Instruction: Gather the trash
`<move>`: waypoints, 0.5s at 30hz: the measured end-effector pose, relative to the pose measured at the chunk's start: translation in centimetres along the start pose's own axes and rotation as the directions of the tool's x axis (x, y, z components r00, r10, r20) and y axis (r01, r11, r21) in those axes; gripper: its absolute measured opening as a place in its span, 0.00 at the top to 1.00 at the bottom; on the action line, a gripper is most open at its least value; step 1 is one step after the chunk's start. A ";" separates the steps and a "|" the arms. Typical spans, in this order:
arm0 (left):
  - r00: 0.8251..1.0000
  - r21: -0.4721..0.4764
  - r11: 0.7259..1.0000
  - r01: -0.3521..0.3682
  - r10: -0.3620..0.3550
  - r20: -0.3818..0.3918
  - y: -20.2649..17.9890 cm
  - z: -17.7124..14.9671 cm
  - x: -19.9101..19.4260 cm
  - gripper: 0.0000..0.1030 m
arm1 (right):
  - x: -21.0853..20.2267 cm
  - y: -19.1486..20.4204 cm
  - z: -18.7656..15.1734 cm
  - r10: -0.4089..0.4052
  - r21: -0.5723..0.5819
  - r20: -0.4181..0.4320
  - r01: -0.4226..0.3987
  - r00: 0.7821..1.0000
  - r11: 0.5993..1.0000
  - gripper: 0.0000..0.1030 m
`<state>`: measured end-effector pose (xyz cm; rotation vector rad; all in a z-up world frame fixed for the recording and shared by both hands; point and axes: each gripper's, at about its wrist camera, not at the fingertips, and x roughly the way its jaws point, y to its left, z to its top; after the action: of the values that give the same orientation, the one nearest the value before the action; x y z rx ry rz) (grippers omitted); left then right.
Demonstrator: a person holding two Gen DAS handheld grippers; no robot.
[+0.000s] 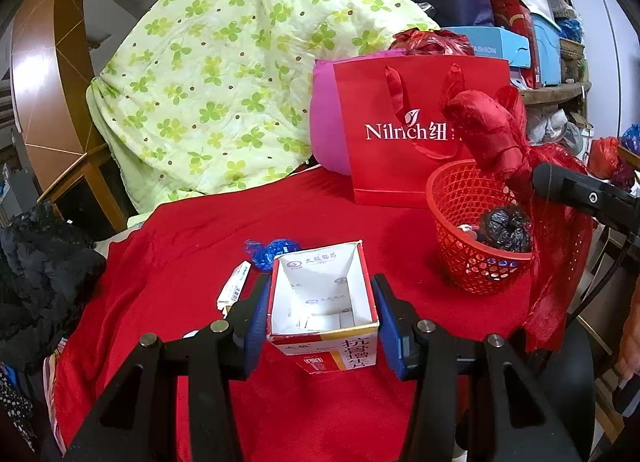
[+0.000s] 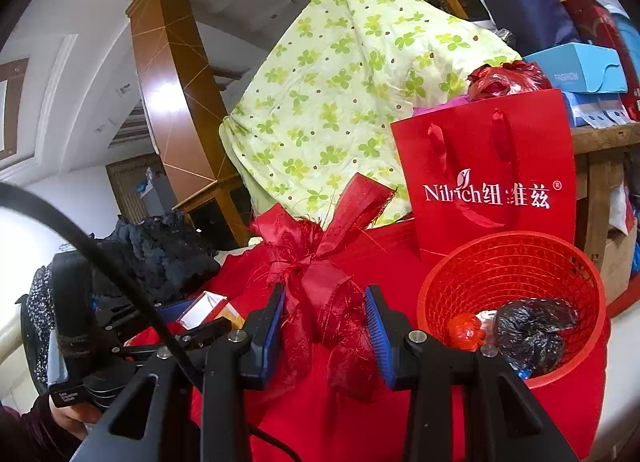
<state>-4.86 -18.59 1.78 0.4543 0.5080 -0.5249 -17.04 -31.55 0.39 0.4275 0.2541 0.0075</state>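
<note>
My left gripper (image 1: 320,290) is shut on an open white-and-red medicine box (image 1: 324,338), its blue pads pressing both sides. On the red cloth (image 1: 192,246) just beyond the box lie a blue wrapper (image 1: 272,249) and a white sachet (image 1: 234,285). My right gripper (image 2: 325,296) is shut on a frayed red ribbon bow (image 2: 320,262), which hangs beside the red mesh basket (image 2: 516,258). In the left wrist view the bow (image 1: 490,130) hangs over the basket (image 1: 452,258). A crumpled black plastic bag (image 2: 532,330) and a small red scrap (image 2: 464,332) lie in the basket.
A red Nilrich paper bag (image 1: 400,130) stands behind the basket, against a pink cushion (image 1: 326,130). A green clover quilt (image 1: 224,74) is piled at the back. Black clothing (image 1: 44,262) lies at the left edge. Boxes and bags crowd the shelves (image 1: 552,90) at the right.
</note>
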 end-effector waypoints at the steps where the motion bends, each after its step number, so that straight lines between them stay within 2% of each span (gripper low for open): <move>1: 1.000 0.001 1.000 0.002 -0.002 -0.002 -0.1 0.0 0.0 0.51 | -0.1 -0.1 0.0 -0.001 0.002 0.000 0.001 1.000 1.000 0.60; 15: 1.000 0.038 0.999 0.013 -0.012 -0.016 -2.2 0.4 0.9 0.51 | -1.5 -2.6 0.0 -0.029 0.046 0.030 0.028 0.999 0.999 0.60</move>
<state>-5.28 -20.79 0.96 0.4927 0.5171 -0.5444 -18.64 -33.98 -0.32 0.4690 0.2301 -0.0332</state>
